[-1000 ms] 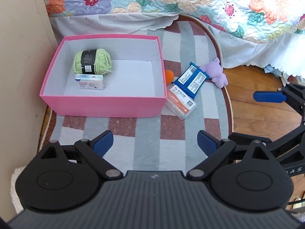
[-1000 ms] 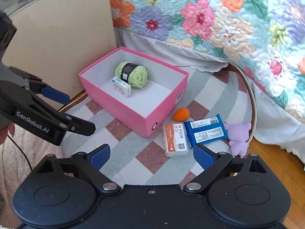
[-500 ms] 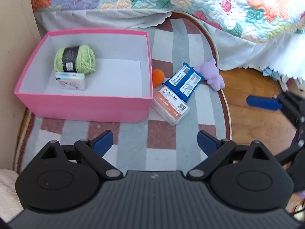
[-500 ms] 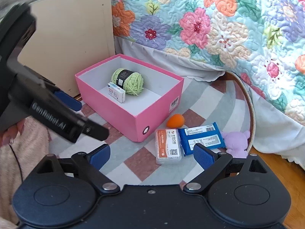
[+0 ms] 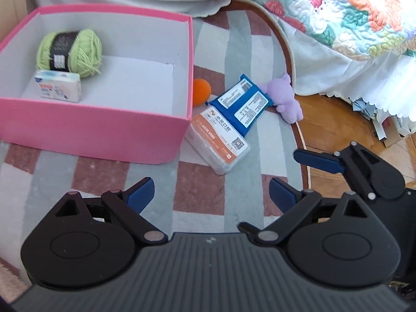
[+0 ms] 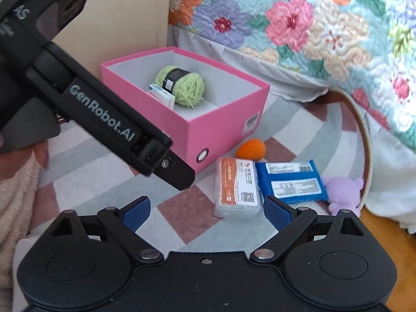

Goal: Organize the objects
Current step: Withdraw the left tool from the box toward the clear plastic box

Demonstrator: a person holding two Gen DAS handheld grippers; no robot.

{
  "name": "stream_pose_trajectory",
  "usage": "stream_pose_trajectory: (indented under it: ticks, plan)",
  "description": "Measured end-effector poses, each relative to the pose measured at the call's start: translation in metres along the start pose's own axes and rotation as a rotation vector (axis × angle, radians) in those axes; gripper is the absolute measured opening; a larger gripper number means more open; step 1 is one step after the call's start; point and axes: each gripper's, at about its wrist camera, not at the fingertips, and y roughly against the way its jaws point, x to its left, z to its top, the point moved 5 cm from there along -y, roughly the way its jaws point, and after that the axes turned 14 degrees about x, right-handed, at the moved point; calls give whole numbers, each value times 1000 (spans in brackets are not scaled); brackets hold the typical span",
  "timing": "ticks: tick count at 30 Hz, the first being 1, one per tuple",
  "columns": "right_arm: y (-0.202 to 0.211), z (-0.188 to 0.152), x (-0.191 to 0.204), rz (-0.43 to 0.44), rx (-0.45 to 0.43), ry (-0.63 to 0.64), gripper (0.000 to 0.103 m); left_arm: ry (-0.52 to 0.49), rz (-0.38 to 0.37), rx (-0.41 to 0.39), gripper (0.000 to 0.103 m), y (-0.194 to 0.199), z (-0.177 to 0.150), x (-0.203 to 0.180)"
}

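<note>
A pink box (image 5: 93,132) (image 6: 215,127) sits on the rug, holding a green yarn ball (image 5: 70,50) (image 6: 182,85) and a small white tissue pack (image 5: 58,89) (image 6: 162,96). Right of the box lie an orange ball (image 5: 201,94) (image 6: 251,149), an orange-labelled clear case (image 5: 221,140) (image 6: 238,188), a blue packet (image 5: 241,106) (image 6: 291,182) and a purple plush toy (image 5: 286,98) (image 6: 343,195). My left gripper (image 5: 212,196) is open and empty over the rug, short of the case. My right gripper (image 6: 206,208) is open and empty, close to the case.
A striped rug (image 5: 234,52) covers the floor, with wooden floor (image 5: 338,130) to the right. A bed with a floral quilt (image 6: 312,26) stands behind. A beige panel (image 6: 124,13) rises at the left. Paper scraps (image 5: 384,127) lie under the bed skirt.
Both grippers have moved closer to the loose items beside the box. The left gripper's body now crosses the left of the right wrist view. Both stay open.
</note>
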Motion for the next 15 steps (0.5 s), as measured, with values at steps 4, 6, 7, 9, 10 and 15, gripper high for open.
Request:
stream_pose_trajectory:
  ticks: [4,6,7,9,10,15]
  plan:
    - [-18,-10,-9,10,-59,-52,96,17,56,-4,95,-20,2,5]
    - [-26,-12,-13,1,-56,-84,96,22,36,-13,95,-26,3,7]
    - [-29,-13,-15,4,-66,-82,96,26,16,-20,94,-29,4,8]
    - [-38,-13,-19,-1,-65,-94,96,33,-25,-39,94,-35,6,9]
    - [-43,-14,-21,-3,-55,-96,96,32,-35,-50,94,-37,6,8]
    - [-62,-11,-22,-30,-36,-69,96,30,-50,-94,94,-51,7,9]
